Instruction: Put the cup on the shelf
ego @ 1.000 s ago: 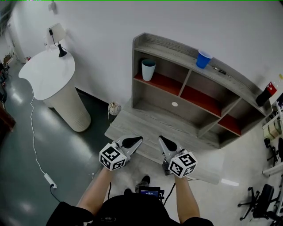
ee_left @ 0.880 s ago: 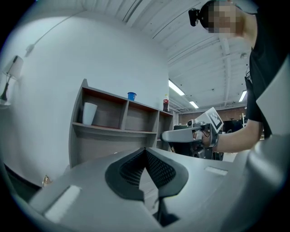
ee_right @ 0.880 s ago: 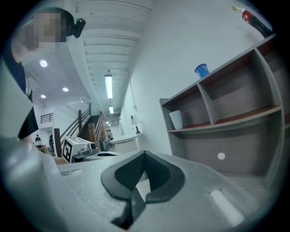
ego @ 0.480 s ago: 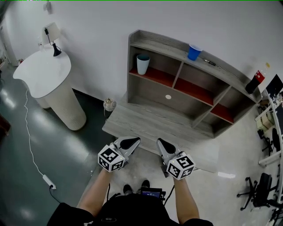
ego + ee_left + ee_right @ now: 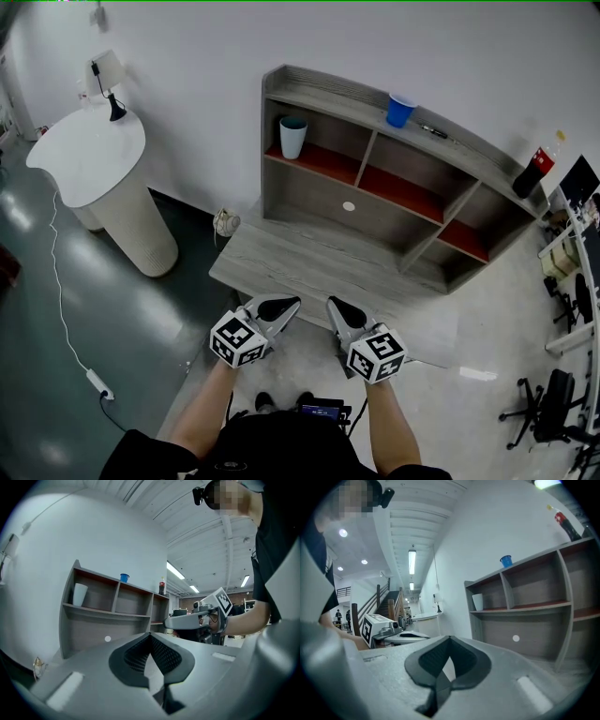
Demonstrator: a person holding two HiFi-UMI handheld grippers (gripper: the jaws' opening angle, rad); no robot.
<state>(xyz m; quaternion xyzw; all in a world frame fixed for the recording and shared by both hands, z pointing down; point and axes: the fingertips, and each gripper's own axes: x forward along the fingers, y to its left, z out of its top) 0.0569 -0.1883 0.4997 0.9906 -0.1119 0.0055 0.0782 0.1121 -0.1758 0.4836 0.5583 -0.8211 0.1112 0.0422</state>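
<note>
Head view first: I count two cups, and both are on the shelf unit (image 5: 328, 202). The white cup (image 5: 292, 137) stands upright in the top-left compartment, on its red floor. The blue cup (image 5: 399, 110) sits on the very top board, well apart from the white one. There's one dark bottle (image 5: 528, 173) at the far right end of that top board. I make out three red-floored compartments. Off to the left is one white round table (image 5: 89, 155) with a small lamp (image 5: 108, 73) on it. The left gripper (image 5: 286, 305) and right gripper (image 5: 339, 311) hover side by side over the near edge of the unit's low base, nowhere near either cup.

Left gripper view: jaws pressed together, nothing between them. The same two cups and the bottle show up on the unit beyond.

Right gripper view: jaws closed too, tips meeting, empty. White cup in its compartment, blue cup up top, bottle at the right.
</note>
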